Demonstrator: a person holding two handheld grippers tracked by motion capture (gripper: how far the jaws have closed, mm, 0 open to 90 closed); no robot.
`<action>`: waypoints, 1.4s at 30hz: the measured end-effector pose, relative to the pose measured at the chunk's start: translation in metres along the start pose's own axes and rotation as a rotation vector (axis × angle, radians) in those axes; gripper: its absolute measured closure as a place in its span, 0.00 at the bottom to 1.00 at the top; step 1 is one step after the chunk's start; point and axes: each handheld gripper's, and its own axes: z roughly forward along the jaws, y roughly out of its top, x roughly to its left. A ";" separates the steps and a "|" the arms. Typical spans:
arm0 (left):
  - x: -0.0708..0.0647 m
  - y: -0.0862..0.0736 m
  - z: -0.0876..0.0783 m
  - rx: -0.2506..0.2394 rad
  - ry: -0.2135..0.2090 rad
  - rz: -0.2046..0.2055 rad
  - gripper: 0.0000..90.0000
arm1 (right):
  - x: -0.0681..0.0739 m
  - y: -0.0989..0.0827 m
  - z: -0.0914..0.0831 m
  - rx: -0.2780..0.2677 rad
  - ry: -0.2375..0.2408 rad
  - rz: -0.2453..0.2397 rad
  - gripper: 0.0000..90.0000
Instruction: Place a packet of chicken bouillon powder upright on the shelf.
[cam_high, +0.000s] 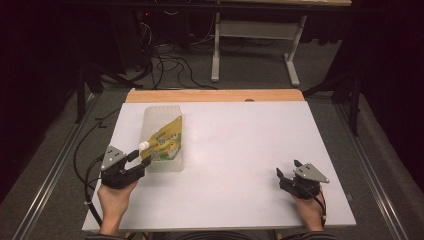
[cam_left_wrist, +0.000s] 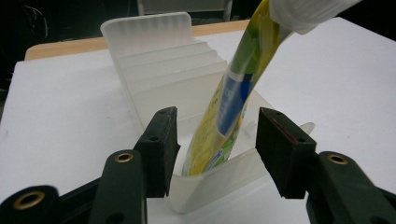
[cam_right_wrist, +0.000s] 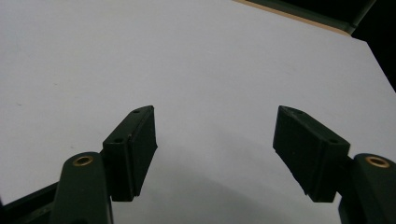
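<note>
- White table: it is occupying the centre of the high view, with a wooden strip running along its far edge and dark floor surrounding it.
- Translucent plastic rack: it is lying in the left-centre of the high view, running lengthwise away from the person; in the left gripper view its ribbed dividers are showing in the upper middle of the frame.
- Yellow-green pouch: it is standing in the near part of the rack, leaning at a tilt; its white cap is pointing toward the lower left of the high view. In the left gripper view the pouch is rising diagonally from the rack's near compartment toward the upper right.
- Left gripper: it is sitting at the lower left, just beside the rack's near end; its jaws are standing apart on either side of that end, gripping nothing.
- Right gripper: it is resting at the lower right, well apart from the rack; its jaws are spread wide over bare tabletop.
- Hands: the left hand and right hand are entering from the bottom edge.
</note>
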 end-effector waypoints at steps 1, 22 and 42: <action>-0.001 -0.001 -0.001 -0.005 0.000 -0.001 0.53 | 0.000 0.000 0.000 0.001 0.002 0.001 0.34; -0.023 -0.036 -0.026 -0.078 -0.003 -0.026 0.53 | 0.000 0.000 0.000 0.001 0.000 0.000 0.34; -0.088 -0.040 0.018 -0.041 -0.158 0.126 0.55 | -0.001 0.000 -0.001 -0.012 0.000 0.007 0.34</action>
